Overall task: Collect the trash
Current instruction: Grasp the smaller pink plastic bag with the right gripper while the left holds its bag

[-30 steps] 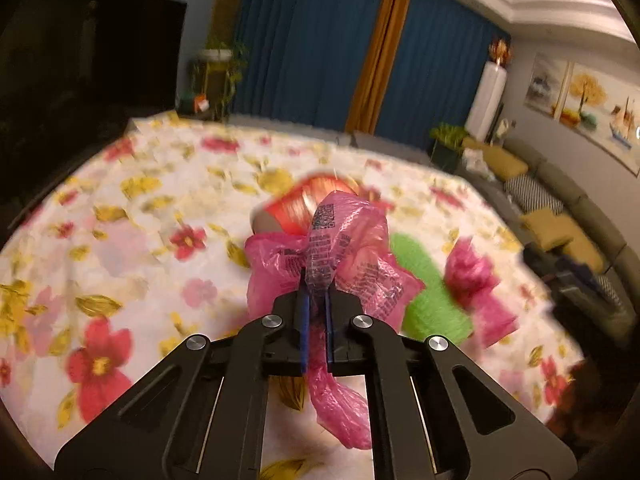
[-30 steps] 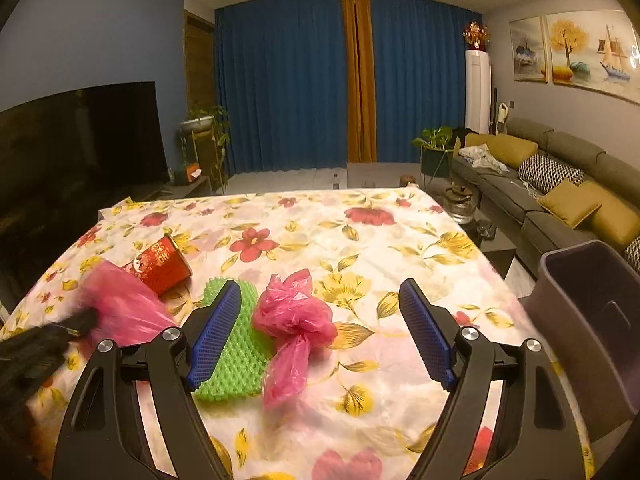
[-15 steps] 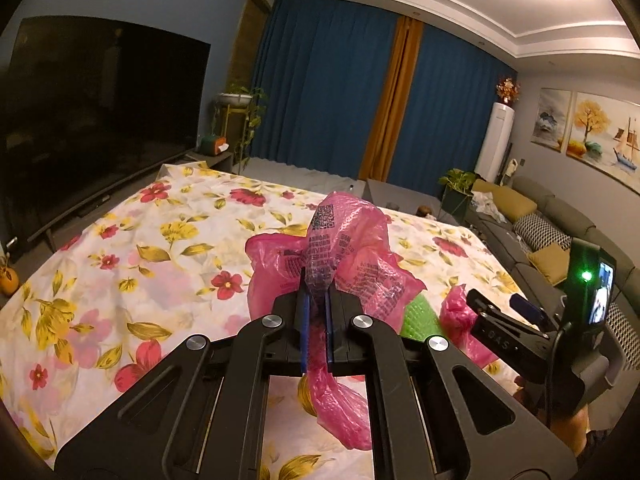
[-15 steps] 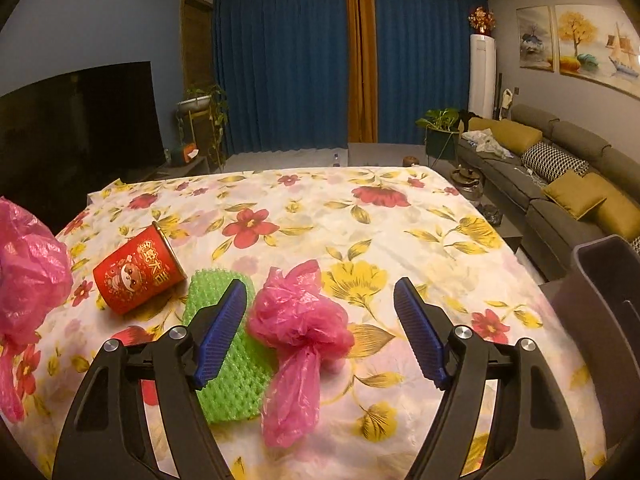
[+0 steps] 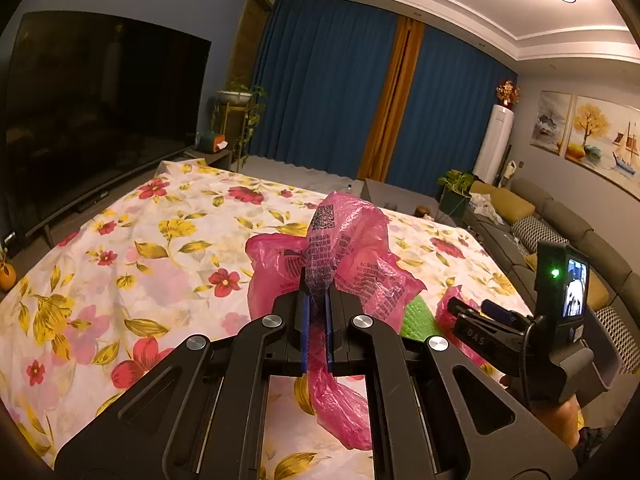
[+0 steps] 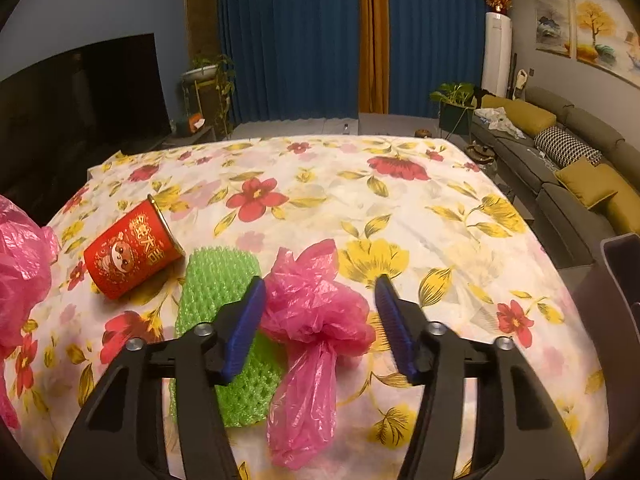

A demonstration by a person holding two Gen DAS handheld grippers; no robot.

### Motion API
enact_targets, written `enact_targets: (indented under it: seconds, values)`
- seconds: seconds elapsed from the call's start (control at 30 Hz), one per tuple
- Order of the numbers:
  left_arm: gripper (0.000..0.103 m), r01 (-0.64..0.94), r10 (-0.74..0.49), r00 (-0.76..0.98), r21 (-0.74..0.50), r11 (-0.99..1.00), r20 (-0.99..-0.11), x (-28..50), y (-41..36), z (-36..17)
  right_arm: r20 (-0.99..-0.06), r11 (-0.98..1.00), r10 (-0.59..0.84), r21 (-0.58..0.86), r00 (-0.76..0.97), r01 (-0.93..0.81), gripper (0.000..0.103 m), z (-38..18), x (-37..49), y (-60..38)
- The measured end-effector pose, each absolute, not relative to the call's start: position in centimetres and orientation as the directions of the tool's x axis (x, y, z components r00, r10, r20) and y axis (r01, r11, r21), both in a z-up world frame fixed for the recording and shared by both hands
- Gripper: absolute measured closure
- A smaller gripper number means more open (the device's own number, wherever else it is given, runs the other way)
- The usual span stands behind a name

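Observation:
My left gripper (image 5: 318, 300) is shut on a printed pink plastic bag (image 5: 344, 256), held up above the floral table; the same bag shows at the left edge of the right wrist view (image 6: 20, 264). My right gripper (image 6: 320, 292) straddles a second, crumpled pink bag (image 6: 316, 312) lying on the cloth. Its jaws are closing: the left pad touches the bag's edge and the right pad stands just clear of it. A green foam net (image 6: 216, 280) lies right beside that bag, partly under the left finger. A red paper cup (image 6: 128, 252) lies tipped over further left.
The table wears a flowered cloth (image 6: 400, 208). A grey bin (image 6: 624, 280) stands off the table's right edge. A sofa with cushions (image 6: 580, 160) runs along the right wall and a dark TV (image 5: 92, 120) stands to the left.
The right gripper came forward and down over the crumpled pink bag and its jaws narrowed around it. The left gripper lifted its bag earlier, then held still.

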State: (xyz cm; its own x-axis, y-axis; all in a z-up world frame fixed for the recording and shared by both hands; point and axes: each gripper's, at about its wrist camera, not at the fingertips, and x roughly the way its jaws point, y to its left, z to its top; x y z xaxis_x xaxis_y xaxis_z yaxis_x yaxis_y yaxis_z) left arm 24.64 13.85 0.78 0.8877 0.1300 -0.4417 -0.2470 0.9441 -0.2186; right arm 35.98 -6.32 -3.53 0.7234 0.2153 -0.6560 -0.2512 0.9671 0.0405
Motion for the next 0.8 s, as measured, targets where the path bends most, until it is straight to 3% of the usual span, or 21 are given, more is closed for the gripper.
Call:
enact_targets:
  seconds: [0.2, 0.3, 0.8]
  values:
    - [0.098, -0.248, 0.132, 0.887, -0.217, 0.944, -0.442, 24.6, 13.8, 0.8, -0.652, 0.964, 0.226, 0.045, 0.724, -0.261, 0.075, -3.5, 35.9, -6.2]
    - [0.098, -0.246, 0.130, 0.888, -0.216, 0.945, -0.442, 24.6, 13.8, 0.8, -0.621, 0.966, 0.233, 0.056, 0.748, -0.254, 0.080, -3.1, 35.4, -6.7]
    - [0.098, -0.236, 0.123, 0.892, -0.216, 0.948, -0.435, 24.6, 13.6, 0.7, -0.474, 0.966, 0.258, 0.152, 0.842, -0.210, 0.082, 2.0, 31.6, -11.2]
